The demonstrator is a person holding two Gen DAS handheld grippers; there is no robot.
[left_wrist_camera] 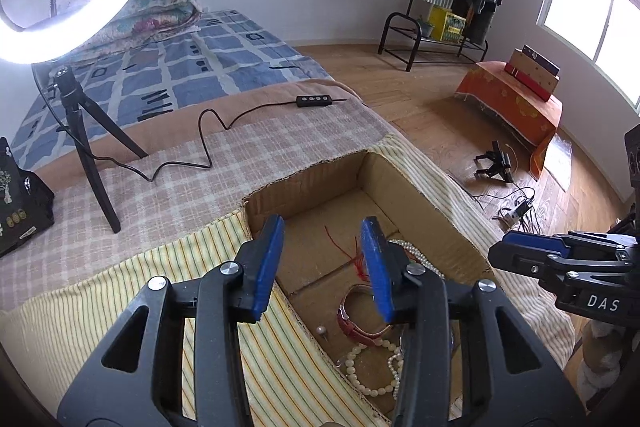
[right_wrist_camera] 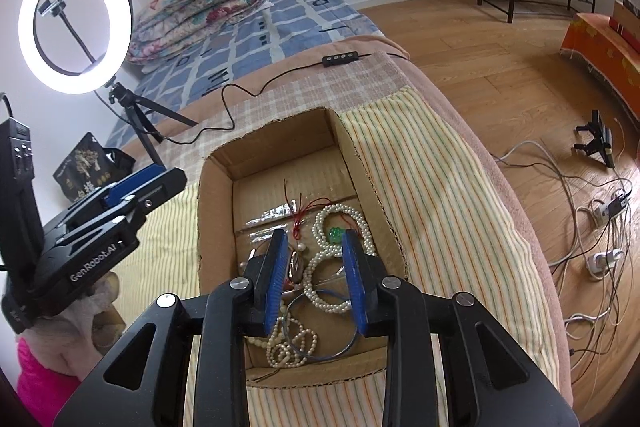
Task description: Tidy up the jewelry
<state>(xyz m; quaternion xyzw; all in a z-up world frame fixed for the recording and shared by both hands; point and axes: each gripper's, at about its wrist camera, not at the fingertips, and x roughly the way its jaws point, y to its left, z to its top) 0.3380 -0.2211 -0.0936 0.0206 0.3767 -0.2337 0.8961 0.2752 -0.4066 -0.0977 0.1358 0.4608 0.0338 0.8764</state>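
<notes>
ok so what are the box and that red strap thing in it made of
Box: corrugated cardboard, matte brown, fluted ragged cut edges showing. Red strap: looks like glossy leather or faux leather, a smooth shiny band curled in a loop; which one can't be told.

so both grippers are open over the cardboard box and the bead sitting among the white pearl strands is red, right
Not quite: the bead among the pearl strands is green, as the right wrist view shows. Both grippers, left and right, are open over the cardboard box.
</notes>
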